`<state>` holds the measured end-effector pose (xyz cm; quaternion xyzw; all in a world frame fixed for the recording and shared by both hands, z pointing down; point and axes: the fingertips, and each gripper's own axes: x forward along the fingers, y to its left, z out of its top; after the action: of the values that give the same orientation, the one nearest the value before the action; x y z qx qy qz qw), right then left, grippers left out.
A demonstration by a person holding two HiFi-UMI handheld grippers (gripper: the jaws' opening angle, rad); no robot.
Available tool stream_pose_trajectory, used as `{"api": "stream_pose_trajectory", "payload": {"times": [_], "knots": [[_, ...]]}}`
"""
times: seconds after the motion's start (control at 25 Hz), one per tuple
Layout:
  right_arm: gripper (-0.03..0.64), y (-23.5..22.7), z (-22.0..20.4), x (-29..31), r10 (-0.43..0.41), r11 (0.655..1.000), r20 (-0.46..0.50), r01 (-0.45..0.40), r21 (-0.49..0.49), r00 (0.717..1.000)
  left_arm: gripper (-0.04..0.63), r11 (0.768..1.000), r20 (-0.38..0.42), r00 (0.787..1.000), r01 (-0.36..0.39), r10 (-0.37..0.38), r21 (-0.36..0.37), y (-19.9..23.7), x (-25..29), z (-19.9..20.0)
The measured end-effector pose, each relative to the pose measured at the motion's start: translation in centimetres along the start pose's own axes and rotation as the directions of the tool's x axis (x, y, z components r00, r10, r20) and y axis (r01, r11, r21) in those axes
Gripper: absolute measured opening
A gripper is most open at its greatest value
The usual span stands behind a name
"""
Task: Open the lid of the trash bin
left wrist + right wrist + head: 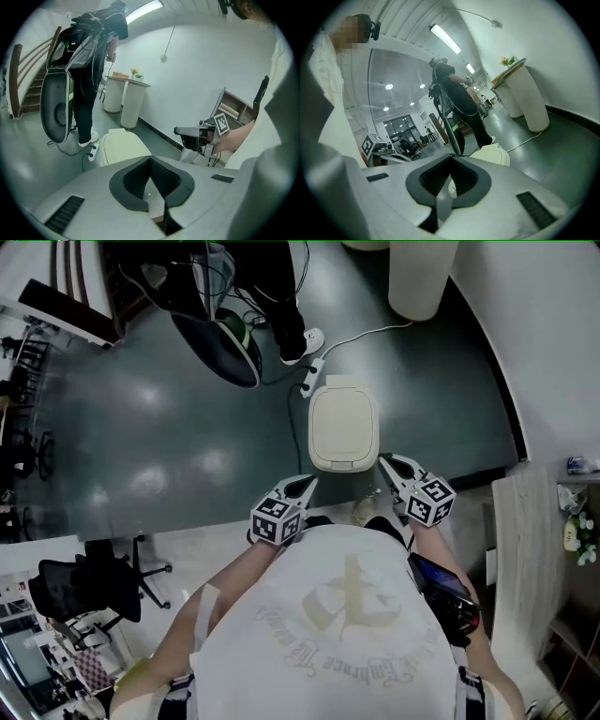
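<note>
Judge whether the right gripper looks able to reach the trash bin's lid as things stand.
Probably yes. The right gripper hangs just beside the closed lid, near its front corner, and nothing shows between them. Its jaws are together and empty.

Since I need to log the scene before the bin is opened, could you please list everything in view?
trash bin: one, cream, lid shut, floor ahead
power strip: one, white, just beyond the bin
standing person: one, dark clothes, beyond the strip
round stands: two, white, by the curved wall
office chair: one, black, lower left
left tongs: one, white, shut, empty, at bin's near left
right tongs: one, white, shut, empty, at bin's near right
</note>
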<state>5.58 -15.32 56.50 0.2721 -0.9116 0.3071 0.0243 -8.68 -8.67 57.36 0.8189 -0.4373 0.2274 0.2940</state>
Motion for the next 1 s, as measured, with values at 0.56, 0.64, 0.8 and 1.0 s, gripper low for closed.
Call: {"api": "stream_pose_trajectory", "payload": {"times": [0.56,0.64,0.8,1.0], "knots": [[0.005,-2.8,-0.3,2.1,0.06,0.998,-0.074,-0.06,0.007,0.995,0.015,1.0,-0.064,0.998,-0.026,0.027,0.002,0.2,3.8,0.2],[0.005,-2.8,-0.5,2.3,0.065,0.998,-0.08,-0.064,0.011,0.995,0.015,1.0,-0.075,0.997,-0.028,0.027,-0.002,0.2,4.0,-0.2],[0.005,-2.7,-0.7,2.5,0.061,0.998,-0.081,-0.06,0.019,0.995,0.015,1.0,-0.097,0.995,-0.019,0.018,-0.013,0.2,4.4,-0.7],[0.005,-3.6,-1.2,2.4,0.034,0.999,-0.075,-0.031,0.043,0.997,0.015,1.0,-0.128,0.992,-0.002,-0.001,-0.025,0.5,6.0,-1.3]]}}
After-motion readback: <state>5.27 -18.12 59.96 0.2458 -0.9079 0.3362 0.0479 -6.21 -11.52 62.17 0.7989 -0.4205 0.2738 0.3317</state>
